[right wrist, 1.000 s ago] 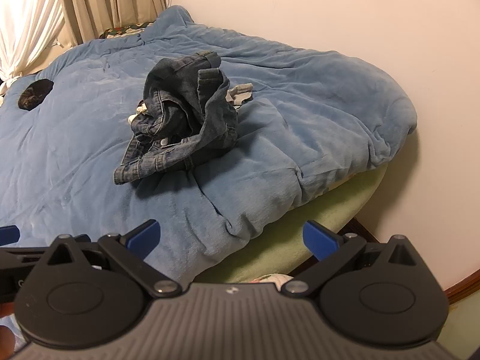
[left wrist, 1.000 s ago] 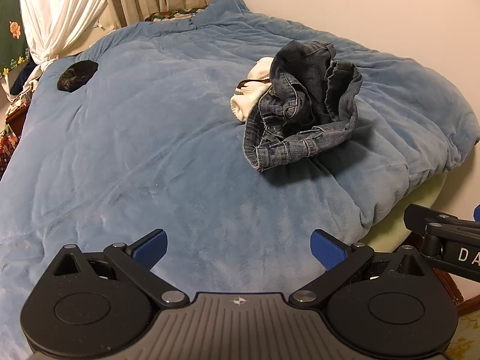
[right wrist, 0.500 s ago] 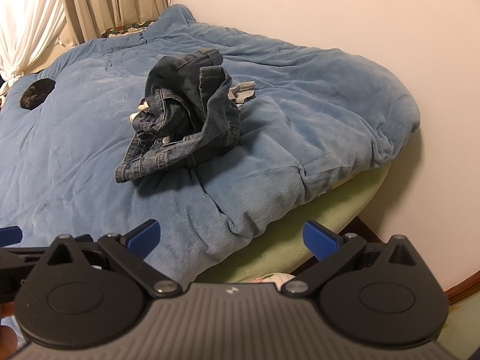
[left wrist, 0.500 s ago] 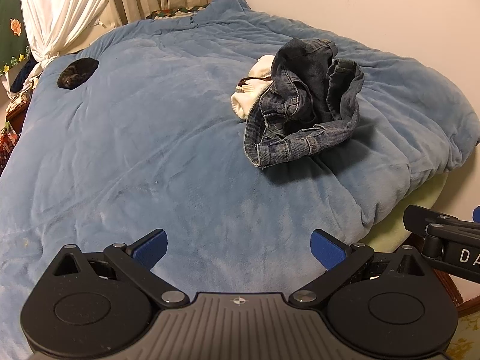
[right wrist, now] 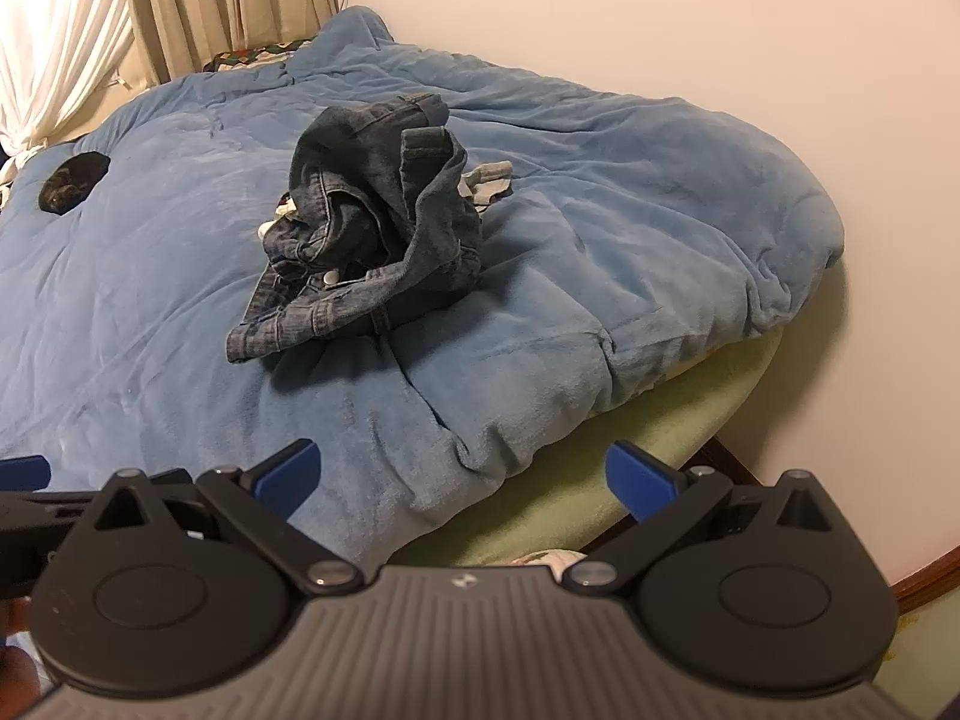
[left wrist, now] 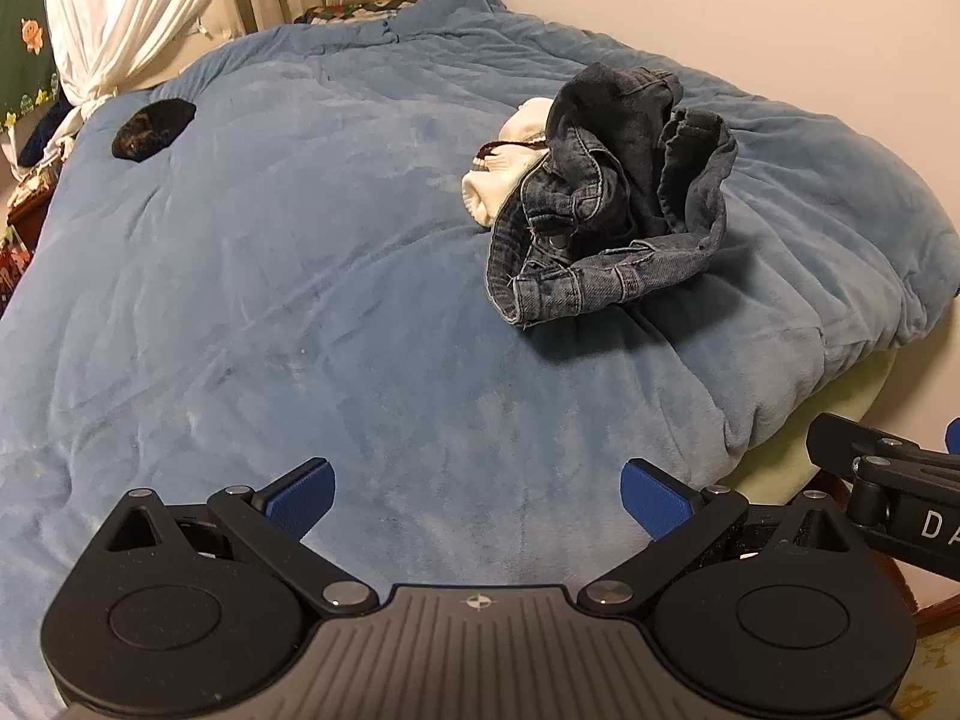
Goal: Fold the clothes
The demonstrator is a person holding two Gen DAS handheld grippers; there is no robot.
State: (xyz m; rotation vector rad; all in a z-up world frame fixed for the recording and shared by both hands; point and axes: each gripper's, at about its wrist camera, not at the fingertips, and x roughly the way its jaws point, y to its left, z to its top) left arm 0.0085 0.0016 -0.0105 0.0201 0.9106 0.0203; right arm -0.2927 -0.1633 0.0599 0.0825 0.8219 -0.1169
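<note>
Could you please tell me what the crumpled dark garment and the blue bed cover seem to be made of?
The dark garment looks like denim: faded indigo weave, stitched seams, belt loops and a metal snap in the right wrist view. The blue bed cover appears to be plush fleece or velour, matte with a soft nap and puffy, quilt-like folds; the filling cannot be seen.

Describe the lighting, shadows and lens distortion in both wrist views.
Left wrist view: warm indoor light, the jeans cast a soft shadow on the blue blanket toward the camera; fisheye bends the bed's edges, corners go black. Right wrist view: same warm light, the wall evenly lit without glare, the open right gripper slightly soft up close.
</note>
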